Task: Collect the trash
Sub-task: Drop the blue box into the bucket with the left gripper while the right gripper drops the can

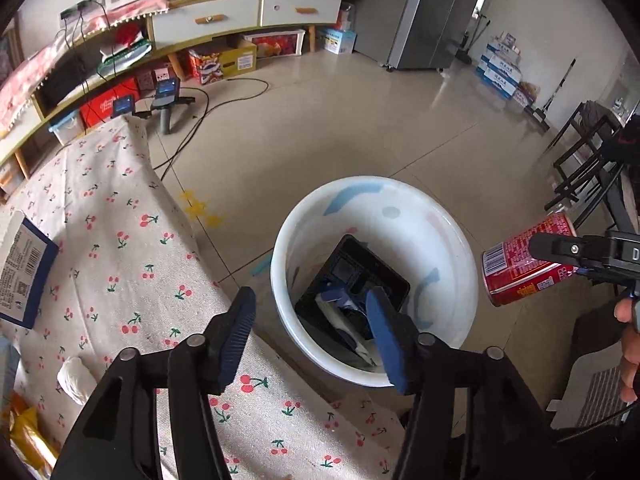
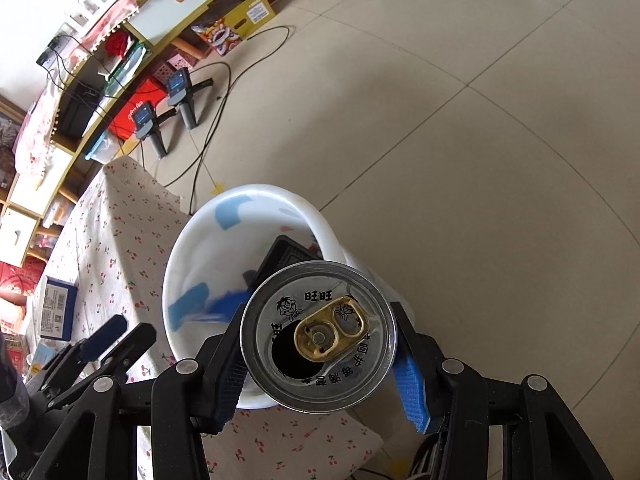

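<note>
A white bucket (image 1: pixel 400 208) stands on the floor beside the table. It holds a black plastic tray (image 1: pixel 360 268) and some blue and white scraps. My left gripper (image 1: pixel 312 336) hangs open just above the bucket's near rim, with nothing between its fingers. My right gripper (image 2: pixel 320 356) is shut on a red drink can (image 2: pixel 320 336) whose opened top faces the camera. It holds the can over the bucket's (image 2: pixel 192 248) right edge. From the left wrist view the can (image 1: pixel 520 264) lies sideways in the right gripper (image 1: pixel 536 260), right of the bucket. In the right wrist view the left gripper (image 2: pixel 120 340) shows at lower left.
The table's cherry-print cloth (image 1: pixel 120 240) carries a blue and white box (image 1: pixel 20 264), a crumpled tissue (image 1: pixel 74 380) and a yellow wrapper (image 1: pixel 24 436). Cables and two handheld devices (image 1: pixel 168 100) lie on the tiled floor. Black stools (image 1: pixel 580 152) stand at right.
</note>
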